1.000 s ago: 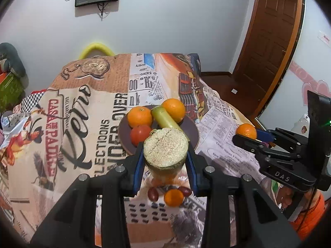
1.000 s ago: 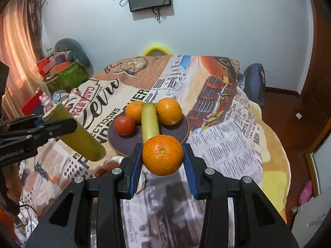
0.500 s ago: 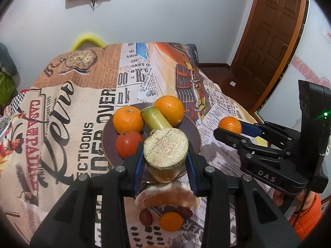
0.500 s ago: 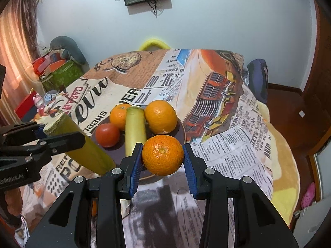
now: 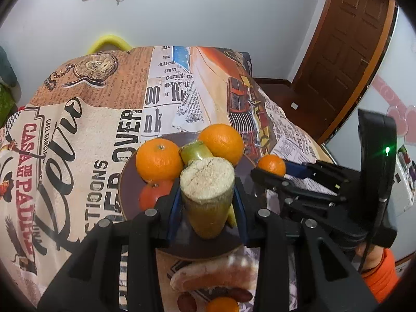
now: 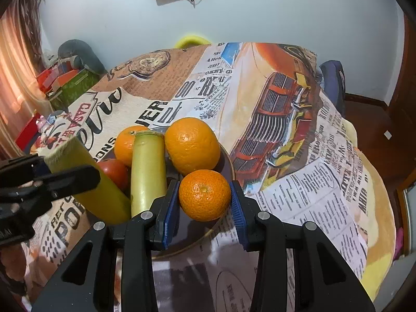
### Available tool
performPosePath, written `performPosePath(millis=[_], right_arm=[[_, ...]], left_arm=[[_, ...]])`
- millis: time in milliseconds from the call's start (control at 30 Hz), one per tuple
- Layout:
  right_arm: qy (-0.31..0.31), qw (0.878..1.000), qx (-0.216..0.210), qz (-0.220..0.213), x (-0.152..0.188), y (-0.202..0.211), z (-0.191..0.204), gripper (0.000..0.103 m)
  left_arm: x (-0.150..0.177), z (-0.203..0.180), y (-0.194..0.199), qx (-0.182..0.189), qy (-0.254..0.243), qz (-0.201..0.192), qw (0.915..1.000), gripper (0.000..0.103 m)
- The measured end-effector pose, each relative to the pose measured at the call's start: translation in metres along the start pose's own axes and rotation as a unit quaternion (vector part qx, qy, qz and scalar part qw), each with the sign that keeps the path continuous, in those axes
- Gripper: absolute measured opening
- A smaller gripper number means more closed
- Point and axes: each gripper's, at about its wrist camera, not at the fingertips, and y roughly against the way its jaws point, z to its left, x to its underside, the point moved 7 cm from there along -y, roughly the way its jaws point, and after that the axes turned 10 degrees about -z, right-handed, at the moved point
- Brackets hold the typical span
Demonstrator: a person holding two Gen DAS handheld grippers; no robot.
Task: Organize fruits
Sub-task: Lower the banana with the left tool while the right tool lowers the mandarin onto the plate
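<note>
My left gripper (image 5: 207, 204) is shut on a short yellow-green cane piece (image 5: 206, 182), whose fibrous cut end faces the camera. It hangs over the near side of a dark plate (image 5: 124, 182). The plate holds two oranges (image 5: 159, 160) (image 5: 221, 144), a tomato (image 5: 152, 196) and a second cane piece (image 5: 195, 150). My right gripper (image 6: 204, 204) is shut on a small mandarin (image 6: 204, 195), just above the plate's near right rim (image 6: 205, 234). In the right wrist view the left gripper (image 6: 49, 179) with its cane piece (image 6: 88, 182) comes in from the left.
A newspaper-print cloth (image 5: 78, 135) covers the table. Near its front edge lie a peeled citrus segment (image 5: 215, 273), dark small fruits (image 5: 186, 301) and a small orange (image 5: 222, 305). A yellow chair back (image 5: 108, 43) stands behind; a door (image 5: 345, 52) is at the right.
Both grippers have moved forward and down toward the plate, each still holding its fruit. The plate and its fruits now look larger and closer.
</note>
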Motion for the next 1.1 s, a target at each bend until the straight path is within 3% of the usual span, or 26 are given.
performPosePath(millis=[333, 367, 433, 500, 600, 1100], right_arm=[[0.008, 1.0, 0.0, 0.005, -0.002, -0.013, -0.003, 0.035], [0.009, 1.0, 0.0, 0.007, -0.002, -0.014, -0.003, 0.035], [0.01, 1.0, -0.001, 0.014, -0.001, -0.015, -0.002, 0.035], [0.01, 1.0, -0.003, 0.015, -0.001, -0.014, -0.001, 0.038], [0.01, 1.0, -0.002, 0.007, -0.004, -0.008, -0.001, 0.045], [0.025, 1.0, 0.004, -0.016, 0.001, 0.055, 0.017, 0.045]], left_arm=[[-0.013, 0.014, -0.02, -0.029, 0.004, -0.001, 0.9996, 0.04], [-0.013, 0.015, -0.021, -0.035, 0.001, -0.001, 0.9994, 0.043], [-0.012, 0.018, -0.022, -0.04, 0.004, 0.0, 0.9992, 0.059], [-0.012, 0.021, -0.02, -0.045, 0.013, -0.006, 0.9989, 0.066], [-0.01, 0.02, -0.018, -0.048, 0.011, -0.006, 0.9988, 0.066], [0.009, 0.013, 0.048, -0.065, -0.016, -0.017, 0.9976, 0.066]])
